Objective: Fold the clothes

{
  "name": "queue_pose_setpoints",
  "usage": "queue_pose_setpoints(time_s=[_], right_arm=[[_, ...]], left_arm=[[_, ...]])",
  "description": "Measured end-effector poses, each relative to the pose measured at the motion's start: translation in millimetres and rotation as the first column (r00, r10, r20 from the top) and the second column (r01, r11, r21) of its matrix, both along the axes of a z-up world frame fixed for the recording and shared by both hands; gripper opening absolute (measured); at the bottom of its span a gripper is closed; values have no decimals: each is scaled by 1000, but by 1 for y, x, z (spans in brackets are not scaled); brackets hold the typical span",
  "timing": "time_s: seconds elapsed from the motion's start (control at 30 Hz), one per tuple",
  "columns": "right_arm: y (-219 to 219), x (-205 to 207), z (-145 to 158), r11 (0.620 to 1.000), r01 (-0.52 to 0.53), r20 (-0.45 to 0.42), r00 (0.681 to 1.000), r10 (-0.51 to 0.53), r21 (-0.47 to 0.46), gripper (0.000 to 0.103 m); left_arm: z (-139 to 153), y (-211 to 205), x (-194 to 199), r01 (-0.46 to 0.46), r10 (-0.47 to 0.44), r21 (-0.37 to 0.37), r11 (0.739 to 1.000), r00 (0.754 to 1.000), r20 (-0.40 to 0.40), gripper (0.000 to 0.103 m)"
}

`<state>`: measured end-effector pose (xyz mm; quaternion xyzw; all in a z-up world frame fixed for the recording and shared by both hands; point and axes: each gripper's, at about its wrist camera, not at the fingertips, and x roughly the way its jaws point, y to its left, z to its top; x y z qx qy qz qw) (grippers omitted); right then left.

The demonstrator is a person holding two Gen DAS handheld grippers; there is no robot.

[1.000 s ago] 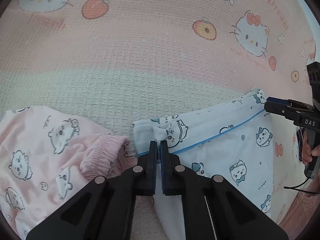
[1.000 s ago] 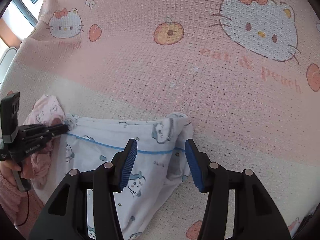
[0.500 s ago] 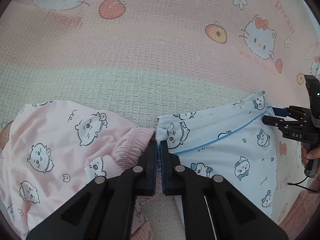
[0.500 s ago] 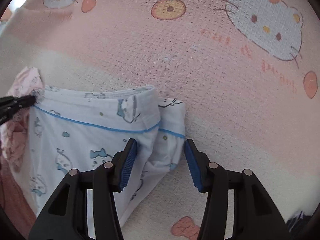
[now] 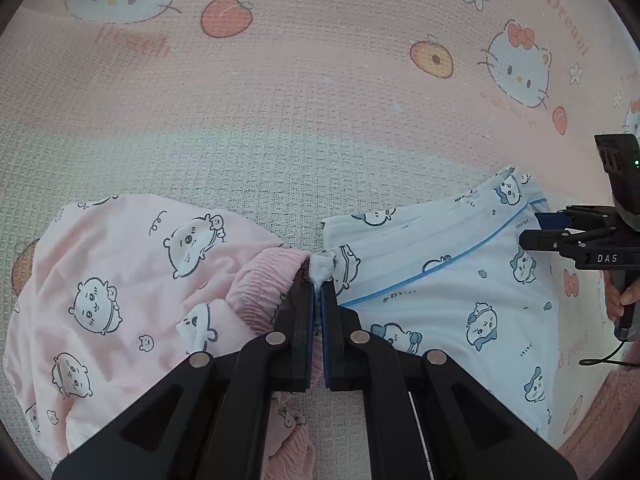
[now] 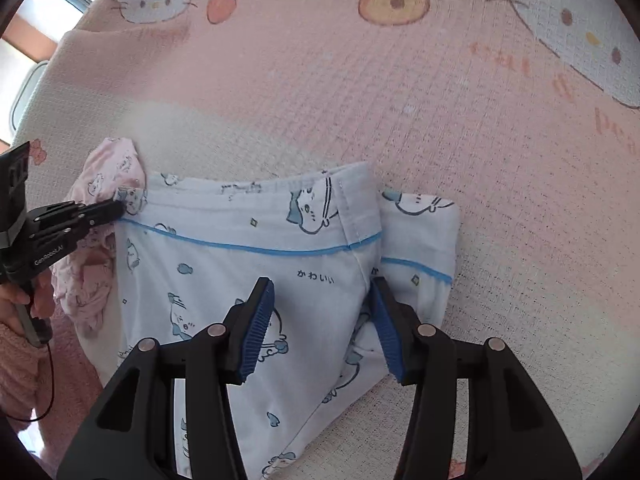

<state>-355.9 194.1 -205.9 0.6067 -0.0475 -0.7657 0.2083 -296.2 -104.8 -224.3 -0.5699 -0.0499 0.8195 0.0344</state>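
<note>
Pink cartoon-print bedspread underlies the work. Since a second ago, left hand-held gripper, clamped on blue pyjama garment, has dragged its corner sideways, uncovering pink garment; right hand-held gripper hovers apart, so folding is incomplete.

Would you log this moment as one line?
left gripper: shut on blue shorts | right gripper: open above them | pink shorts: beside

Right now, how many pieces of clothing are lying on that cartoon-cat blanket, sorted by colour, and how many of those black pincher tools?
Pale blue printed cotton pyjama pants: 1
Pink printed cotton pyjama pants: 1
Black two-finger grippers: 2, the left gripper and the right gripper
Total: 4 things on the pink waffle-weave blanket
</note>
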Motion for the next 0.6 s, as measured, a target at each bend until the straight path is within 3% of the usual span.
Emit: queue_pose_setpoints(time_s=[0.17,0.3,0.33,0.47,0.57,0.6], right_arm=[[15,20,-2,999,-50,29,998,50,7,49],[37,21,-5,999,-26,73,997,28,-33,13],[41,20,-6,998,-20,77,997,25,-63,11],[53,20,0,992,20,58,998,-13,-124,9],[39,12,-4,996,42,28,999,-40,-83,20],[38,8,-6,991,56,40,998,-52,-117,28]], left_arm=[[2,4,-2,31,-31,-1,1000,1000,3,4],[8,12,-7,71,-71,0,998,997,-7,4],[9,14,-8,74,-74,0,997,997,-9,4],[10,18,-11,78,-77,3,997,997,-8,4],[9,20,-13,79,-79,4,997,997,0,4],[9,21,-14,80,-80,3,997,997,2,4]])
